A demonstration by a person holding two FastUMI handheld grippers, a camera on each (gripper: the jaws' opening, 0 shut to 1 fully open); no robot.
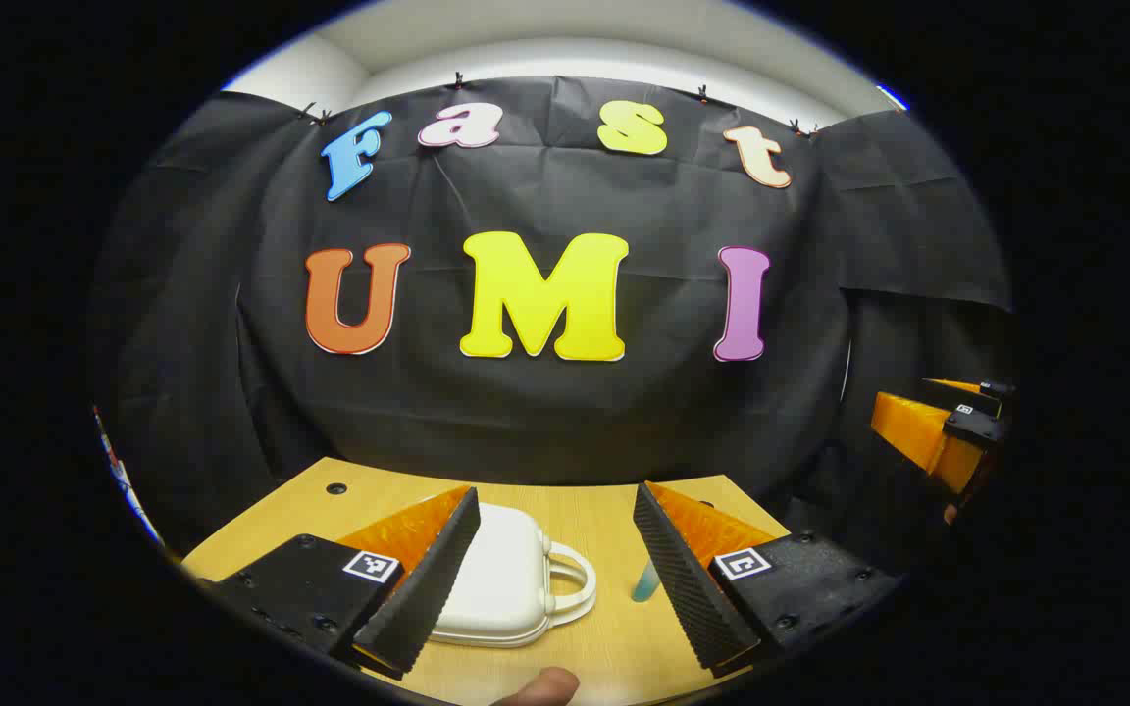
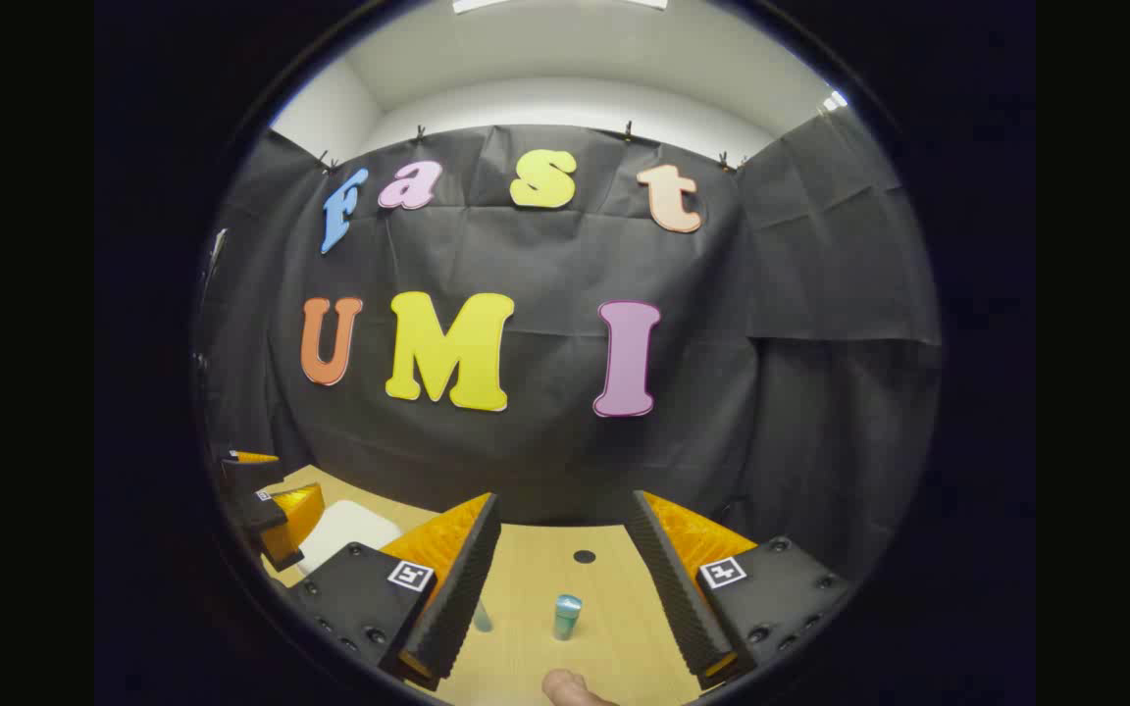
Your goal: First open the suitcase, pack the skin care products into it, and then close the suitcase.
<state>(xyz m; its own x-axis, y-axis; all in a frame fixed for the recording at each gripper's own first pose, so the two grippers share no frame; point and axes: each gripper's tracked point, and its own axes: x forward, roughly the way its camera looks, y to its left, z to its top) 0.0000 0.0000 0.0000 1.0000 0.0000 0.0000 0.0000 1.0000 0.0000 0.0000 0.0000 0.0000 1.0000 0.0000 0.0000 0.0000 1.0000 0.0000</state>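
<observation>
The small white plastic suitcase [image 1: 501,579] lies shut on the light wooden table [image 1: 614,510], its handle pointing to 3 o'clock. The left gripper [image 1: 555,569] is nearer, wide open and holding nothing, with the case at 12 o'clock. The right gripper [image 2: 565,579], wide open too, faces the little teal tube [image 2: 566,616].

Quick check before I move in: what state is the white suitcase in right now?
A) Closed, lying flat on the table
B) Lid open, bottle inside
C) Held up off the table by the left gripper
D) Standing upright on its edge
A: in the left gripper view the suitcase lies flat and shut on the table, handle toward the teal bottle, with the left gripper open above it, touching nothing.
</observation>
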